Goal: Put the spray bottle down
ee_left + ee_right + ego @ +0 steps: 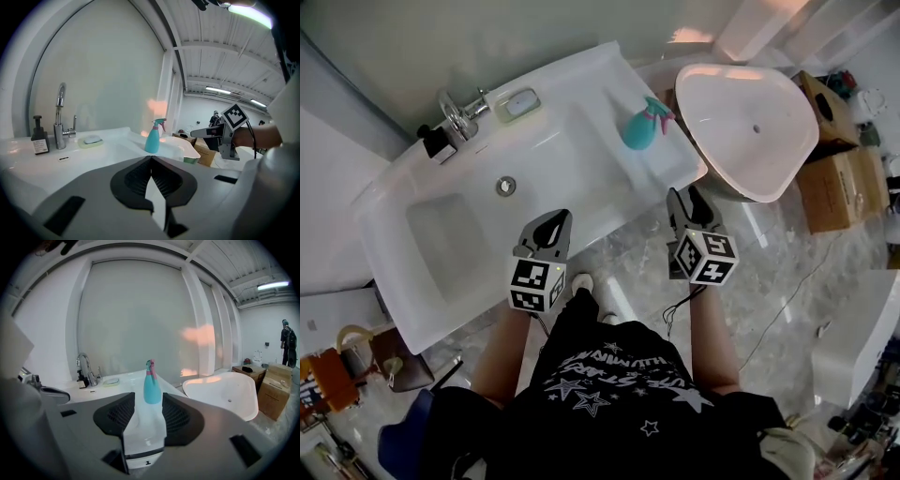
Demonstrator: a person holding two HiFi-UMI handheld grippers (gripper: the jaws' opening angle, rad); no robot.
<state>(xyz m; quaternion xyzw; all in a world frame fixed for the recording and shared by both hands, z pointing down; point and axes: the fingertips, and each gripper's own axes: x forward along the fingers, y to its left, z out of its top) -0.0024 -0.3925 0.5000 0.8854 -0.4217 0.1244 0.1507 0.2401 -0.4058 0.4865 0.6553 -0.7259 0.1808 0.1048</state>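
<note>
While spray bottle [641, 128] stands on sink [572, 141] rim, R fingers [182, 420] spread, L fingers [136, 180] pressed together.

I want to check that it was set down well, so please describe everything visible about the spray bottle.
The spray bottle has a teal, plastic-looking cone-shaped body and a pink and teal spray head. It stands upright on the right end of the white basin counter, near the edge beside the white tub. Only the counter touches it; the right gripper is apart from it, open and empty.
</note>
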